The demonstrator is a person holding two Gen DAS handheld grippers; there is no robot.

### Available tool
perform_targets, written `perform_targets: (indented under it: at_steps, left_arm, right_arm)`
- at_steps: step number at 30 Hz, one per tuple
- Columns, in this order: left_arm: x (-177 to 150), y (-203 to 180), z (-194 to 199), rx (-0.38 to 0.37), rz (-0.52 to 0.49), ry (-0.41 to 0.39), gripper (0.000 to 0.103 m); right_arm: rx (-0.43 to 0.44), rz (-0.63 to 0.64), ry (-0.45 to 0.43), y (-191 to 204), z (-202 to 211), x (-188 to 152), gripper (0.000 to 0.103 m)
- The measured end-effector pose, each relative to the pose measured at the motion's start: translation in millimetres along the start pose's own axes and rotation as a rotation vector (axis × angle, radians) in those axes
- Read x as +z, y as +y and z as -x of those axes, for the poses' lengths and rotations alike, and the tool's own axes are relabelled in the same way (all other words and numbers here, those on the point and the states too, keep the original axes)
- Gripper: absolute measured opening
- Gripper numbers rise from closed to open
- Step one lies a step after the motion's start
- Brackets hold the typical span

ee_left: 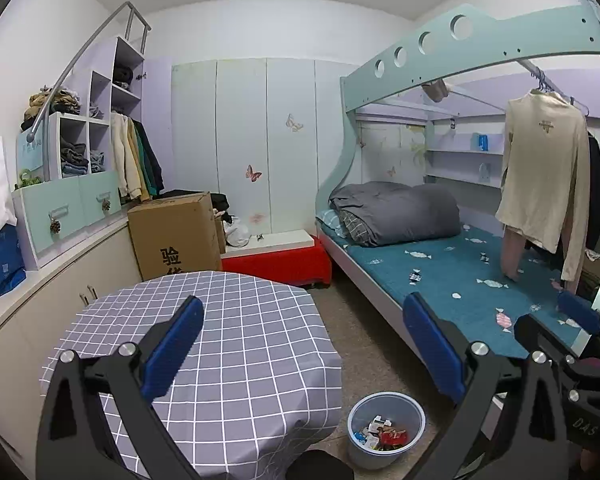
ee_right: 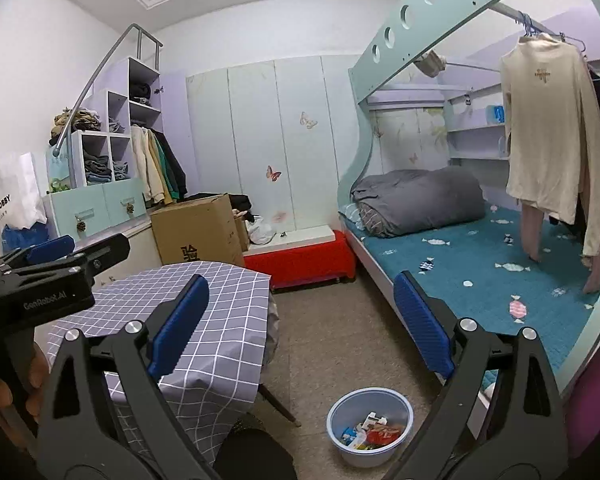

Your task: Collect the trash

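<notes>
A pale blue trash bin (ee_left: pixel 386 430) stands on the floor between the table and the bed, holding several colourful wrappers (ee_left: pixel 382 434). It also shows in the right wrist view (ee_right: pixel 370 426) with the wrappers (ee_right: pixel 370 432) inside. My left gripper (ee_left: pixel 304 348) is open and empty, held above the table edge and floor. My right gripper (ee_right: pixel 300 326) is open and empty, held high above the bin. The left gripper's body appears at the left of the right wrist view (ee_right: pixel 56 276); the right gripper appears at the right of the left wrist view (ee_left: pixel 572 340).
A round table with a grey checked cloth (ee_left: pixel 204 356) stands at the left. A bunk bed with a teal patterned mattress (ee_left: pixel 480 276) and grey duvet (ee_left: pixel 396 212) lies at the right. A cardboard box (ee_left: pixel 176 236), red bench (ee_left: pixel 276 260) and shelving stand behind.
</notes>
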State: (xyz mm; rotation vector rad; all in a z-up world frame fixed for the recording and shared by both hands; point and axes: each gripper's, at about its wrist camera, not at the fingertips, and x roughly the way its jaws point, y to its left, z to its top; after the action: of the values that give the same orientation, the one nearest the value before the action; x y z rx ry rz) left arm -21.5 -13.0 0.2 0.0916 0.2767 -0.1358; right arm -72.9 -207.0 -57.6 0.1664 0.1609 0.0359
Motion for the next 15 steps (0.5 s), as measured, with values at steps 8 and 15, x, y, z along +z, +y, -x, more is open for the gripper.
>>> perform_targets:
  at_steps: [8, 15]
  left_arm:
    - [-4.2, 0.0, -3.5, 0.008, 0.004, 0.007, 0.098]
    - [-7.2, -3.4, -6.4, 0.006, -0.009, 0.022, 0.098]
  right_arm:
    - [0.002, 0.003, 0.004, 1.3, -0.6, -2.2, 0.092]
    - [0.004, -0.001, 0.017, 0.5, -3.5, -6.0, 0.092]
